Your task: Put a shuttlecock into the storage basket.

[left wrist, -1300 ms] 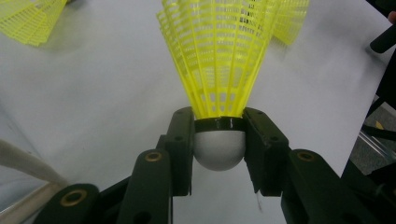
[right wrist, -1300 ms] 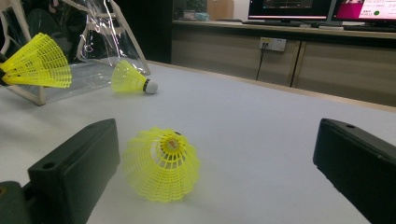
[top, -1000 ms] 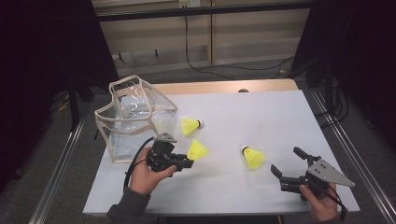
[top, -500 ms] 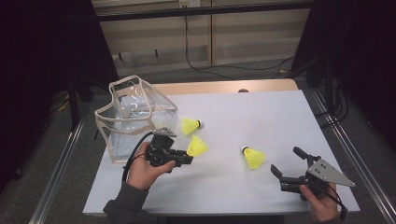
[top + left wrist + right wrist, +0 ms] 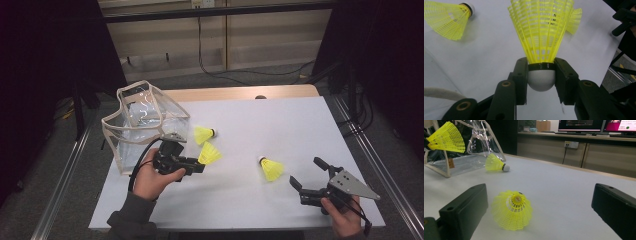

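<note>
Shuttlecocks, yellow, three in number, on a white table (image 5: 260, 130). High view: left gripper (image 5: 196, 166) at lower left of centre, jaws closed on the cork of the held shuttlecock (image 5: 210, 154), skirt pointing up and to the right; a clear bag (image 5: 145, 125) with cream edging stands just beside it at upper left, mouth open. Second shuttlecock (image 5: 203, 134) lies on its side just above the held one, close to the bag's right edge, cork to the right. Third shuttlecock (image 5: 271, 169) lies right of centre, near the right gripper (image 5: 308, 176), which sits at lower right with jaws spread wide and nothing between them. Left gripper view: both black jaws press against the white cork and its black band at centre frame, the held shuttlecock (image 5: 543, 32) rising to the top edge; second shuttlecock (image 5: 447, 18) at upper left on the table; a strip of the bag's cream edging at lower left. Right gripper view: jaws far apart at the lower corners, empty; third shuttlecock (image 5: 512, 210) on the table between them, nearer the left jaw, skirt facing the camera; second shuttlecock (image 5: 495, 163) farther back at left, in front of the clear bag (image 5: 471, 147); held shuttlecock (image 5: 446, 138) at upper left.
</note>
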`<state>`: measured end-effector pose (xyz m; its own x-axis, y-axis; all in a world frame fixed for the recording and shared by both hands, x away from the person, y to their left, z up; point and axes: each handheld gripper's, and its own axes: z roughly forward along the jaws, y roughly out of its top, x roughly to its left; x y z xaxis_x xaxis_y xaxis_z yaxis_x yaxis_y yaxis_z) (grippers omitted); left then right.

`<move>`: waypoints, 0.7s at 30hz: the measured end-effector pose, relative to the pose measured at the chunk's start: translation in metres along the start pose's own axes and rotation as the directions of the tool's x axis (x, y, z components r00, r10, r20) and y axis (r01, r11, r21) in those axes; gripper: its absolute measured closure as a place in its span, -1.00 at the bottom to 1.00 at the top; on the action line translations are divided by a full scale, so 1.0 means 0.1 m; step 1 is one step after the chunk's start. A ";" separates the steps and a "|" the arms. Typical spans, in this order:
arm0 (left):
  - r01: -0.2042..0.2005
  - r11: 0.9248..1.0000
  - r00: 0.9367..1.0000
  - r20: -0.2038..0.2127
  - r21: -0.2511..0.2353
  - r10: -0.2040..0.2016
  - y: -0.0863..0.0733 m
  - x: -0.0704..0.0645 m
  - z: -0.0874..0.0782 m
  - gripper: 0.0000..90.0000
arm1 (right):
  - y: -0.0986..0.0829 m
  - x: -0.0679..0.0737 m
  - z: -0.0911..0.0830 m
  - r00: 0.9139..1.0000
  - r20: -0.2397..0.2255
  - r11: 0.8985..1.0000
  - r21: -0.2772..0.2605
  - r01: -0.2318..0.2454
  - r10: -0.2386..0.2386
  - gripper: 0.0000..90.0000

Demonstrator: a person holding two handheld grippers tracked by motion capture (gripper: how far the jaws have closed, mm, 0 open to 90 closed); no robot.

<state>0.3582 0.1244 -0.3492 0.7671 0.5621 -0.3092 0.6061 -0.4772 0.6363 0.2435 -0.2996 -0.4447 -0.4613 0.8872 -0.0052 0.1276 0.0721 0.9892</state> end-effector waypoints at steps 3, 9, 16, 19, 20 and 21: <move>0.002 1.000 1.000 0.003 0.000 -0.002 0.03 0.00 -0.02 0.44 | 0.00 0.00 0.00 1.000 -0.001 1.000 -0.001 0.000 0.000 -0.99; -0.001 1.000 1.000 0.006 0.000 0.001 0.07 0.00 -0.06 0.44 | 0.00 0.00 0.01 1.000 -0.005 1.000 -0.001 0.002 -0.002 -0.99; 0.007 1.000 1.000 0.012 -0.003 -0.007 0.13 0.01 -0.08 0.44 | 0.00 0.00 0.01 1.000 -0.007 1.000 0.000 0.002 -0.002 -0.99; 0.007 1.000 1.000 0.015 -0.001 -0.007 0.14 0.01 -0.10 0.44 | 0.00 0.01 0.01 1.000 -0.007 1.000 0.000 0.001 -0.001 -0.99; 0.009 1.000 1.000 0.015 -0.002 -0.009 0.15 0.01 -0.10 0.44 | 0.00 0.01 0.01 1.000 -0.008 1.000 -0.001 0.001 -0.001 -0.99; 0.010 1.000 1.000 0.016 -0.002 -0.010 0.16 0.01 -0.10 0.44 | 0.00 0.01 0.01 1.000 -0.007 1.000 -0.001 0.001 -0.001 -0.99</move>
<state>0.3668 0.1247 -0.3321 0.7643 0.5561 -0.3266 0.6133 -0.4701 0.6347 0.2440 -0.2984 -0.4444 -0.4679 0.8838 -0.0054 0.1265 0.0730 0.9893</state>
